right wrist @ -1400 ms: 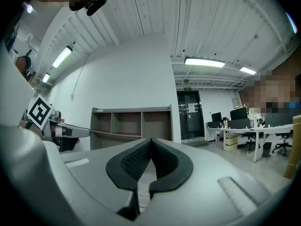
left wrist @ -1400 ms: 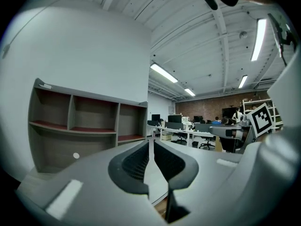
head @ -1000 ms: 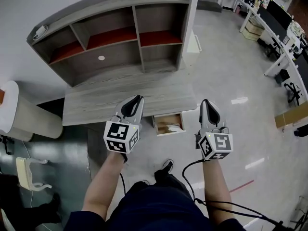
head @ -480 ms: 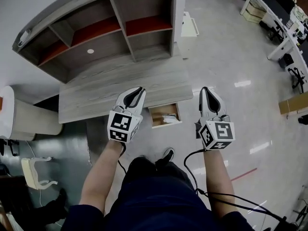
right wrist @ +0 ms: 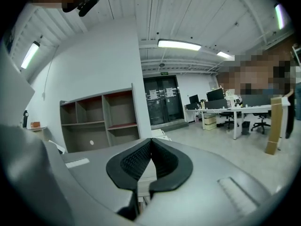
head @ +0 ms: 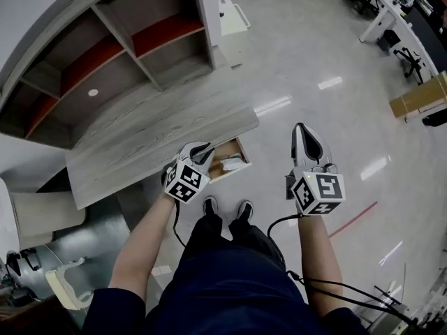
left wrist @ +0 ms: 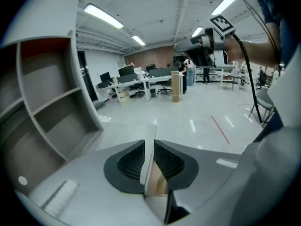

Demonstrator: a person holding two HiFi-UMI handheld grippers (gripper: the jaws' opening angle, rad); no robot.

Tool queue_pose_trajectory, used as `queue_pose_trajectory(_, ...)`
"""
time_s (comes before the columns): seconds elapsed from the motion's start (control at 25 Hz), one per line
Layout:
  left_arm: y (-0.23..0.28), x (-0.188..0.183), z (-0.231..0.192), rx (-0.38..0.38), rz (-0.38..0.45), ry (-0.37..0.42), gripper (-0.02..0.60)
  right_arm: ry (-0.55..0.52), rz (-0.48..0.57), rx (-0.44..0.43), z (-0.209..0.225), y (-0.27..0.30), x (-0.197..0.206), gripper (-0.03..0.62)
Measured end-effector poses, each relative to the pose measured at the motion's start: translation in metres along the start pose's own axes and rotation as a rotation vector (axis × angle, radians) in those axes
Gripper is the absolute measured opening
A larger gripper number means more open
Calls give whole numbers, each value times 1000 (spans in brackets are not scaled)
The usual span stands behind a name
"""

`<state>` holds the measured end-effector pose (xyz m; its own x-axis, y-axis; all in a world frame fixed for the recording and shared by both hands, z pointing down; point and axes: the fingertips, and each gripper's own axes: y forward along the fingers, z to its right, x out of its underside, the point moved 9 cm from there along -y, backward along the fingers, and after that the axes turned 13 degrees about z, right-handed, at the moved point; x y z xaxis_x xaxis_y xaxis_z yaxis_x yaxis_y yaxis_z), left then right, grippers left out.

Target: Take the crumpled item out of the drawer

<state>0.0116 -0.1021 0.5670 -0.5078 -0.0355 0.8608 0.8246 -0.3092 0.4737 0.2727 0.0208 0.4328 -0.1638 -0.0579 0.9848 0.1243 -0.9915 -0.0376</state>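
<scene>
A light wood desk [head: 154, 135] carries a shelf unit [head: 105, 54]. Under its front edge a small drawer [head: 242, 147] stands pulled out, and a white crumpled item [head: 234, 165] lies inside. My left gripper [head: 204, 149] hovers just left of the drawer, close above it. In the left gripper view my left gripper [left wrist: 149, 145] shows a narrow gap with nothing in it; the desk edge shows through. My right gripper [head: 301, 128] hangs over bare floor right of the drawer. In its own view my right gripper [right wrist: 151, 140] has its tips touching and holds nothing.
The person's shoes [head: 223, 208] stand right below the drawer. A cable [head: 279, 236] trails from the right gripper. Office desks [head: 391, 12] and a cardboard box [head: 419, 96] are at the far right. A red floor line [head: 353, 218] runs at right. A chair [head: 66, 288] sits lower left.
The head view has swung, so the desk and shelf sit further left and up. My left gripper has moved down and towards the drawer. The right gripper has kept its place.
</scene>
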Motion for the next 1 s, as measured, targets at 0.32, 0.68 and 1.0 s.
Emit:
queue_pose_trajectory(0.32,53,53,41,336,-193,175,64,-12,-61,150,15,-36,13,6)
queue_pose_trajectory(0.68,94,112,79,556,-347,311,91,-15,-108,270,14,-69,29,6)
queue_pose_trajectory(1.0,112,131,93,535,-419,394,94,-10,-166,344,15,-96,46,6)
